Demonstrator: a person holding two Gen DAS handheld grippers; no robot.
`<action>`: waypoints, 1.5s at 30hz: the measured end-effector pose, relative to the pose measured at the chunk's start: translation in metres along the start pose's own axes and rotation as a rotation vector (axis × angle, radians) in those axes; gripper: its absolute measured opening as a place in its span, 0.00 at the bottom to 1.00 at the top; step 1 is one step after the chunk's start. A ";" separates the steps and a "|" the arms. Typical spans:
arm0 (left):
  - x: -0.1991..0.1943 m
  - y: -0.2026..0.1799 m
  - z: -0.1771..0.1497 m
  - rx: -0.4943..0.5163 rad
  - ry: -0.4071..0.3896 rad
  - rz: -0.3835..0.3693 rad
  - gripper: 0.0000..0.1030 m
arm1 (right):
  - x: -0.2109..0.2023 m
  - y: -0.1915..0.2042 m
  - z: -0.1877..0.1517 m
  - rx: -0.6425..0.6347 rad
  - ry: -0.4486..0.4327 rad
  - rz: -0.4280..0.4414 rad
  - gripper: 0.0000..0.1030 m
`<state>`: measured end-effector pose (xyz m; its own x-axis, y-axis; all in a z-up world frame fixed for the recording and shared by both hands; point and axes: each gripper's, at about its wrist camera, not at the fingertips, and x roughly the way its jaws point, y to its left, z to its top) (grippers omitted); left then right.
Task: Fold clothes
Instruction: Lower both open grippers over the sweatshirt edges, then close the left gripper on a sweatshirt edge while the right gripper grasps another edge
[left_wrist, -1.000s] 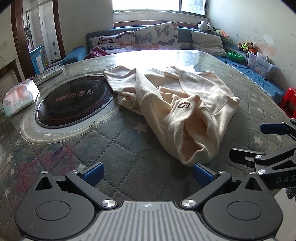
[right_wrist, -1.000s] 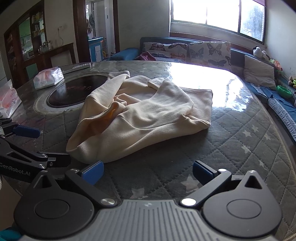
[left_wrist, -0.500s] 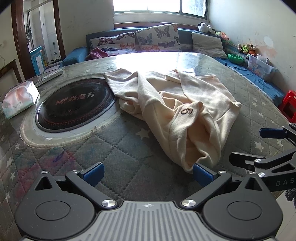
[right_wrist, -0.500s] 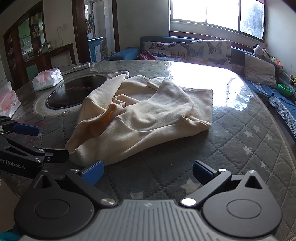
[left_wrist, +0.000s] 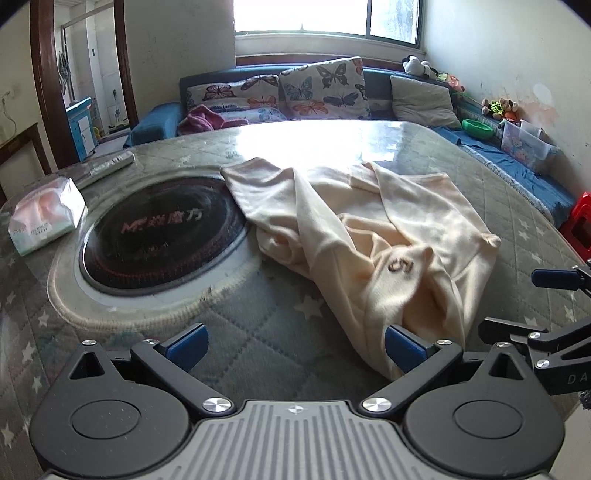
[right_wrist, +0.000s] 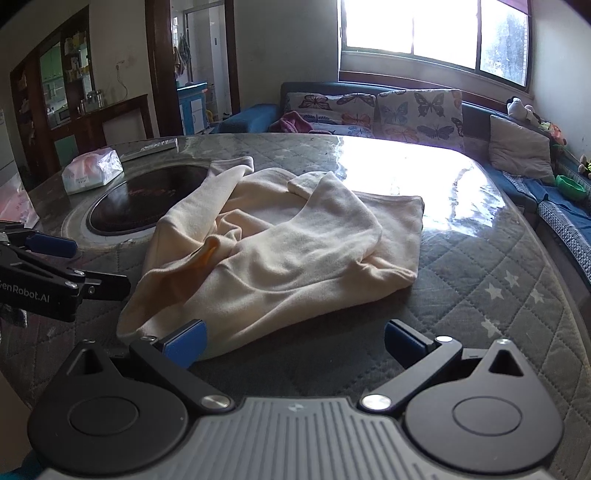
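Note:
A cream garment (left_wrist: 373, 236) with a brown "5" on it lies crumpled on the quilted table (left_wrist: 258, 332); in the right wrist view the same garment (right_wrist: 280, 251) fills the table's middle. My left gripper (left_wrist: 293, 345) is open, its right blue pad at the garment's near hem. My right gripper (right_wrist: 293, 341) is open too, its left pad over the hem's near edge. Each gripper shows in the other's view: the right gripper (left_wrist: 524, 302) at the right edge, the left gripper (right_wrist: 85, 266) at the left edge. Nothing is held.
A black round hotplate (left_wrist: 162, 232) is set into the table left of the garment. A tissue pack (left_wrist: 44, 218) and a flat remote (left_wrist: 107, 166) lie at the far left. A sofa with butterfly cushions (left_wrist: 321, 88) runs behind, and a red stool (left_wrist: 578, 229) stands at right.
Both grippers have moved forward toward the garment's near hem, which now reaches their inner pads. The garment itself has not moved.

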<state>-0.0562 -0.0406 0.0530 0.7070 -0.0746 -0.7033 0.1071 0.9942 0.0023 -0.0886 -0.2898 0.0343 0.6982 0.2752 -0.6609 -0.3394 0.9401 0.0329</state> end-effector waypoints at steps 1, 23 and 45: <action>0.001 0.001 0.003 0.000 -0.006 0.002 1.00 | 0.001 -0.001 0.002 0.003 -0.002 0.000 1.00; 0.051 0.004 0.080 0.001 -0.118 -0.006 0.99 | 0.069 -0.043 0.087 0.044 -0.040 0.013 0.87; 0.117 0.005 0.106 0.012 -0.033 -0.080 0.60 | 0.173 -0.059 0.135 0.044 0.060 0.097 0.35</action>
<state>0.1007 -0.0520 0.0461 0.7188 -0.1565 -0.6774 0.1724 0.9840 -0.0444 0.1376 -0.2708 0.0189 0.6237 0.3544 -0.6968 -0.3749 0.9177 0.1312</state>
